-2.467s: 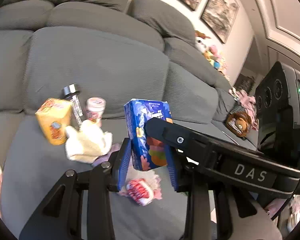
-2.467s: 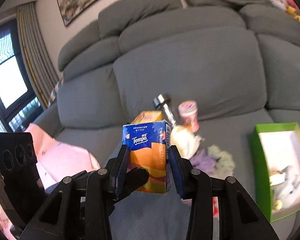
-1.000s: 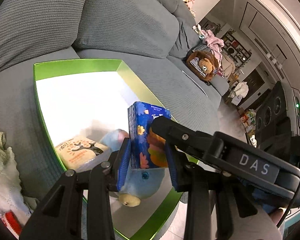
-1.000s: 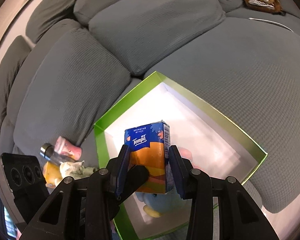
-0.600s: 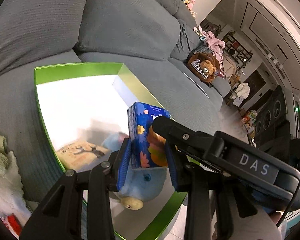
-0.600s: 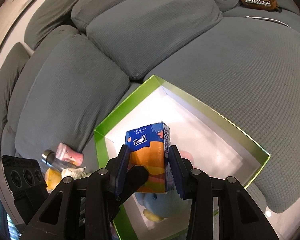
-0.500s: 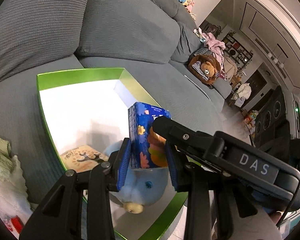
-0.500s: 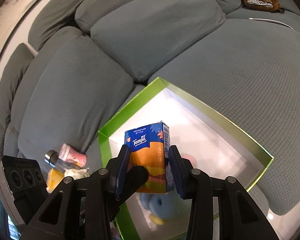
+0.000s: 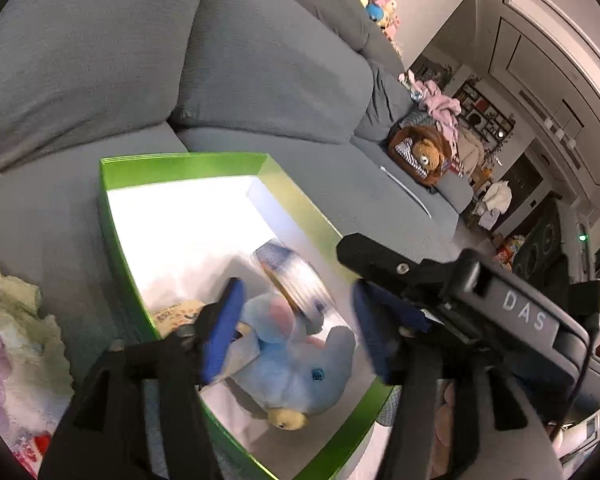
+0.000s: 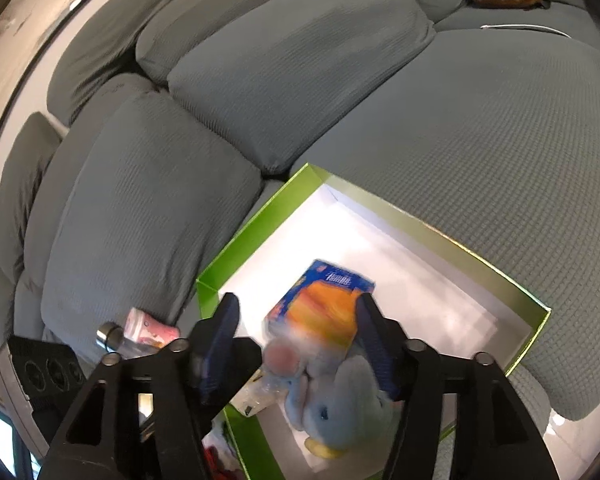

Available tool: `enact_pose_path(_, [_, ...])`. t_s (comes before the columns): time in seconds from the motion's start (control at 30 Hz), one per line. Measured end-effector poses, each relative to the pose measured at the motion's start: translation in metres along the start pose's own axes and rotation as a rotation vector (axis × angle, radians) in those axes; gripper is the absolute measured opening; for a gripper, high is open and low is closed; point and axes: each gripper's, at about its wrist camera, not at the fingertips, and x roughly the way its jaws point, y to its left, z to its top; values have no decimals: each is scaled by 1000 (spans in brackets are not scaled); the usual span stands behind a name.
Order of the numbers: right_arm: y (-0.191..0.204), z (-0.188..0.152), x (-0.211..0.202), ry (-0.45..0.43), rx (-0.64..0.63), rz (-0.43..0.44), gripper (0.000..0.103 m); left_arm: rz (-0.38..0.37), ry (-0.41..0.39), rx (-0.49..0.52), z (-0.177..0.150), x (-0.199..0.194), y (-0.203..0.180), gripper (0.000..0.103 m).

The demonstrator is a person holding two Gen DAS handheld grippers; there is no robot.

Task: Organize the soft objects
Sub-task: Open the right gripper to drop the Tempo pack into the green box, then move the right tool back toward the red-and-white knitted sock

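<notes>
Two grippers stand over the green box (image 10: 440, 236) on the grey sofa (image 10: 480, 120), and both have just been opening. The left gripper (image 9: 296, 328) and the right gripper (image 10: 296, 340) each show their blue pads spread wide, with nothing pressed between them. The tissue pack (image 10: 324, 308) is motion-blurred inside the box outline, apparently free and dropping toward the blue plush toy (image 10: 340, 408) that lies in the near corner. Whether the pack already rests on the toy cannot be told from the blur.

Risks from this point:
- The pack may land on the rounded toy and tip or roll. It could come to rest against the near wall of the box or slide over it, since the toy fills that corner.
- The left gripper reaches across the right gripper's front. Drawing both back together may cause them to collide.
- Soft items (image 9: 16, 336) outside the box on the left remain unsorted. A bottle (image 10: 112, 336) and a pink cup (image 10: 148, 326) lie beside them and should not be gathered with them.
</notes>
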Motion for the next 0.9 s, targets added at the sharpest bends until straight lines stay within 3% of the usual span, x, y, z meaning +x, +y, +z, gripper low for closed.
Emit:
enact_pose_path(0.07, [0,0,-1,-11,11,-3,87,13,-18,4,-1,-9,1,75])
enact_pose_path(0.17, [4,-1,-1,-18,6,-10,87,25,-42,-5,-3,-22,4,91])
enact_pose_path(0.27, [6,-2,-1,-16,6,-4,87,18,-64,-35,-6,-38,11,96])
enact_pose_path(0.33, [8,-3,-2,-24,3,4,88,10,-83,-51,-9,-51,15,97])
enact_pose_path(0.43, [13,-5,-6,-47,-9,25,98,0,-125,-59,-14,-77,17,102])
enact_pose_path(0.57, [26,-10,-16,-78,-61,110,103,6,-156,-63,-25,-113,20,102])
enact_pose_path(0.7, [44,-34,-26,-100,-185,180,103,65,-145,-73,-41,-142,30,102])
enact_pose_path(0.83, [44,-77,-27,-148,-272,150,103,139,-156,-120,-66,-167,51,102])
enact_pose_path(0.9, [47,-96,-22,-131,-311,145,103,187,-154,-152,-82,-179,65,102])
